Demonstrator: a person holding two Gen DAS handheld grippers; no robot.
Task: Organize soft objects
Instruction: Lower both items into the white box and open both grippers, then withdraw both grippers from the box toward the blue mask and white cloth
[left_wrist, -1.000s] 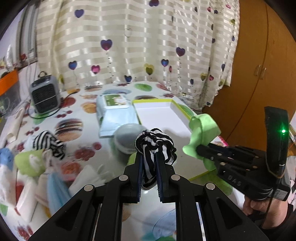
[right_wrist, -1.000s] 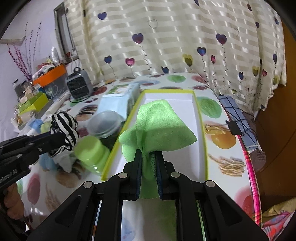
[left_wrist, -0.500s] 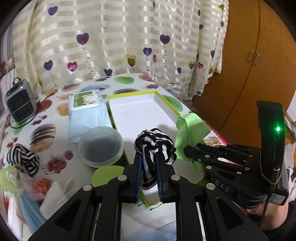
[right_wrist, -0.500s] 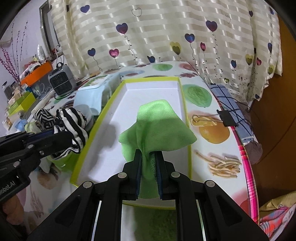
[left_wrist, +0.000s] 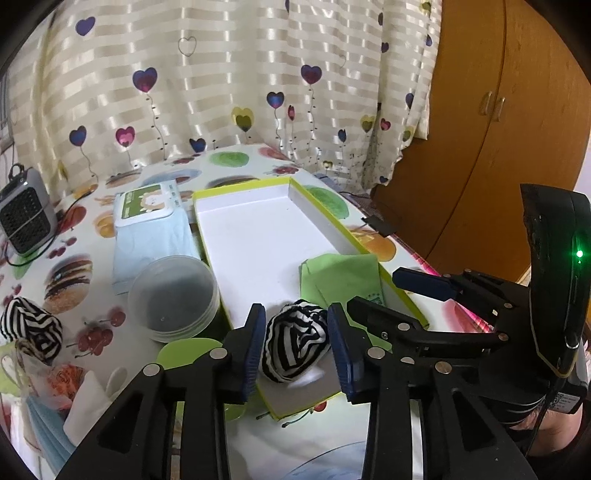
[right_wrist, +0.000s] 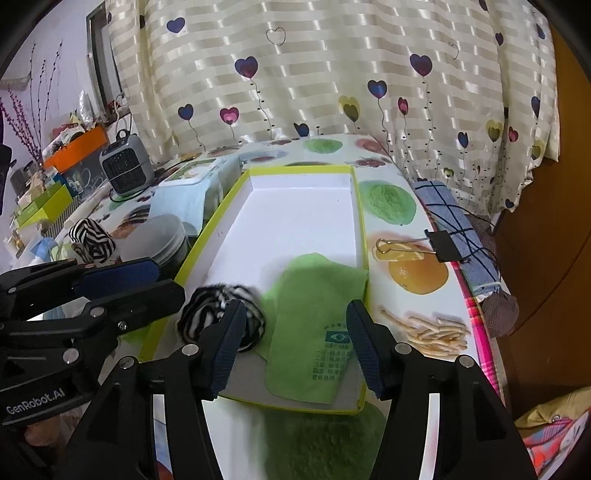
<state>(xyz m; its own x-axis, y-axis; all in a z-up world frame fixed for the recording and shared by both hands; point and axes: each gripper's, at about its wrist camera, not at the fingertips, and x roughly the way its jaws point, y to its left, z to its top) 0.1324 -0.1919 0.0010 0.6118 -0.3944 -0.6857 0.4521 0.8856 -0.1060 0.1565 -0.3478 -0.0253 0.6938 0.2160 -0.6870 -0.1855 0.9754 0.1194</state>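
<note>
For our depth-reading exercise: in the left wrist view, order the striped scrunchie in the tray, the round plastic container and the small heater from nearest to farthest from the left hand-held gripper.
1. Striped scrunchie, between the open fingers of the left hand-held gripper.
2. Round plastic container, left of the tray.
3. Small heater, far left.

Both wrist fisheyes look forward and down from close above the near end of the yellow-rimmed tray (left_wrist: 317, 221) (right_wrist: 357, 206), left view from its near-left corner, right from its near-right, sharing tray, table and curtain (left_wrist: 236, 74) (right_wrist: 332, 66).
</note>
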